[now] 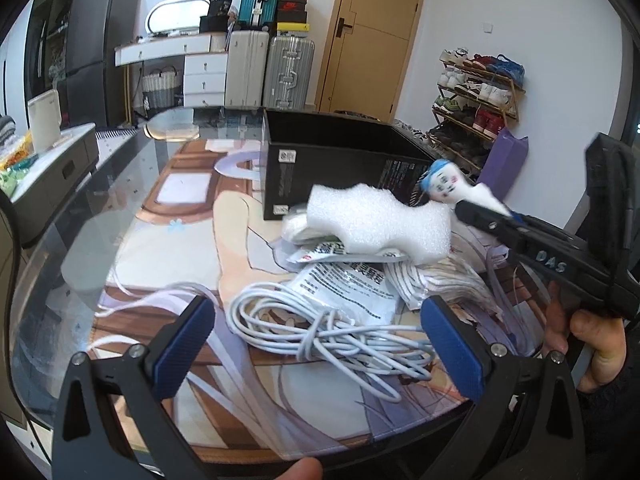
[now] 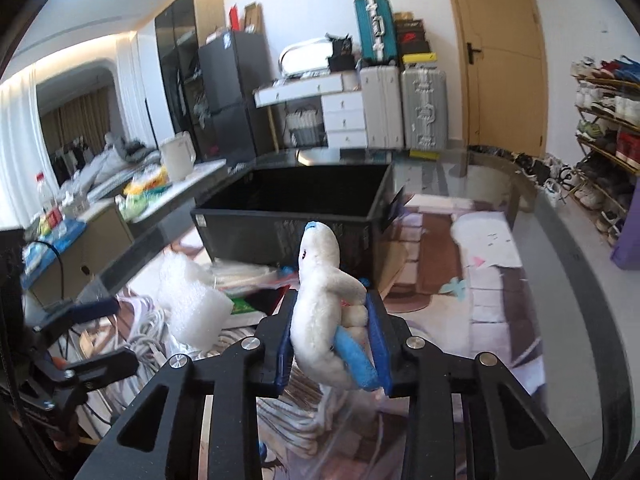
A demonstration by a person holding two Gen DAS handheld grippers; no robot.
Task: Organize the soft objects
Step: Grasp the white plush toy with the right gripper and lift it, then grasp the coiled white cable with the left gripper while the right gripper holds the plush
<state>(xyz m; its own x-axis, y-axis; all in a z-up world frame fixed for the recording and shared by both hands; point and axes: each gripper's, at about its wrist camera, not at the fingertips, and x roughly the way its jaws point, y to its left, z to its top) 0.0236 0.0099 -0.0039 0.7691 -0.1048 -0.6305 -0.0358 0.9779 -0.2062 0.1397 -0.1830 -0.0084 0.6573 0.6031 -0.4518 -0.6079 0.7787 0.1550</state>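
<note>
My right gripper is shut on a white plush toy with blue trim, held above the table in front of the black bin. In the left wrist view the plush toy sticks out of the right gripper beside the black bin. My left gripper is open and empty, low over a coil of white cable. A white foam block lies on plastic packets behind the cable.
The table carries a printed mat under glass. A side counter with a white kettle stands left. Suitcases, a door and a shoe rack line the far wall.
</note>
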